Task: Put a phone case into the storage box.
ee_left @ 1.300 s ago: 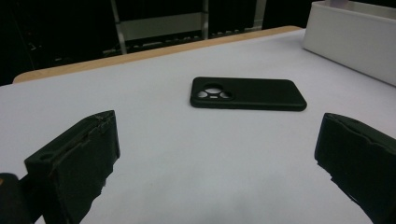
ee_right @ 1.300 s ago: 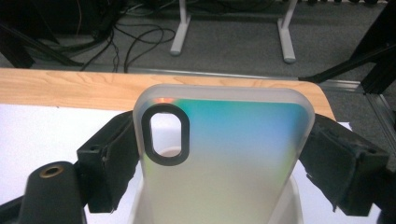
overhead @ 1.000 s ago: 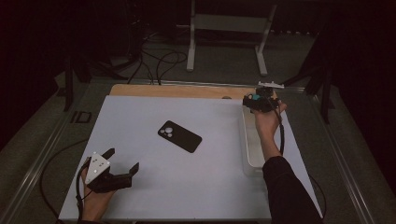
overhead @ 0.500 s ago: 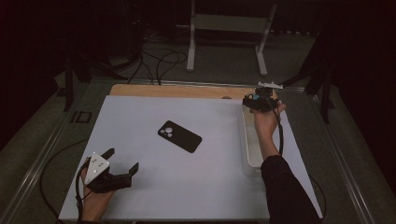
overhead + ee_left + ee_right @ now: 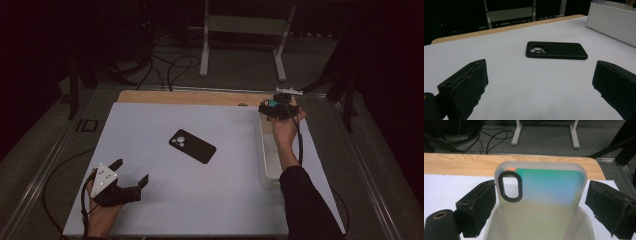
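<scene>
A black phone (image 5: 192, 146) lies face down in the middle of the white mat, its camera ring toward the far left; in the left gripper view the phone (image 5: 556, 50) is ahead of the jaws. My left gripper (image 5: 131, 171) rests at the mat's near left, open and empty. My right gripper (image 5: 276, 107) hangs over the far end of a white bin (image 5: 267, 167). A translucent, iridescent phone case (image 5: 541, 192) stands upright in the bin between its jaws. Those jaws have just been opening; a narrow gap shows at the right pad (image 5: 606, 205).
The mat (image 5: 150, 120) covers a wooden table whose bare far edge (image 5: 190, 97) shows beyond it. The bin runs along the mat's right side. Cables and a metal stand (image 5: 245, 30) sit on the floor behind the table.
</scene>
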